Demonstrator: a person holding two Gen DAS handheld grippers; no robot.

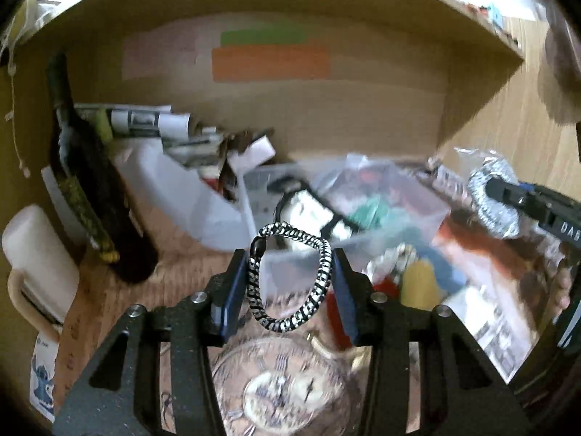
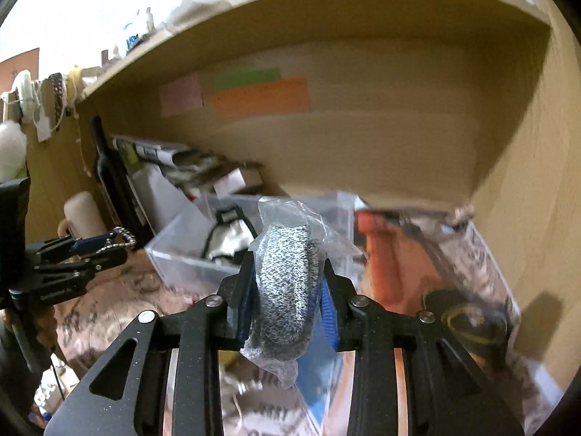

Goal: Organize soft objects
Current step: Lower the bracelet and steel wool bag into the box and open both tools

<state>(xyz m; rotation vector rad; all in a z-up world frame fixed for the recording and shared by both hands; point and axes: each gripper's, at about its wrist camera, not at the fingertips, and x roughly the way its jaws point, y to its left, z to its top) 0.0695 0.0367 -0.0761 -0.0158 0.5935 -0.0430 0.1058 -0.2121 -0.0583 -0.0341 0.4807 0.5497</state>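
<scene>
My left gripper (image 1: 288, 265) is shut on a black-and-white braided bracelet (image 1: 290, 279), a loop held between the blue pads above the desk. It also shows at the left of the right wrist view (image 2: 109, 245). My right gripper (image 2: 287, 272) is shut on a grey speckled fabric roll in a clear plastic bag (image 2: 287, 287). That roll also shows at the right of the left wrist view (image 1: 490, 196). A clear plastic bin (image 2: 181, 254) with a black-and-white item inside stands ahead of both grippers, under the shelf.
A dark wine bottle (image 1: 87, 189) leans at the left beside a white mug (image 1: 36, 254). Papers and small boxes (image 1: 152, 123) pile behind the bin. Clear bags with colourful items (image 1: 417, 276) lie at the right. A clock face (image 1: 283, 388) lies below my left gripper. A wooden shelf (image 2: 326, 18) overhangs.
</scene>
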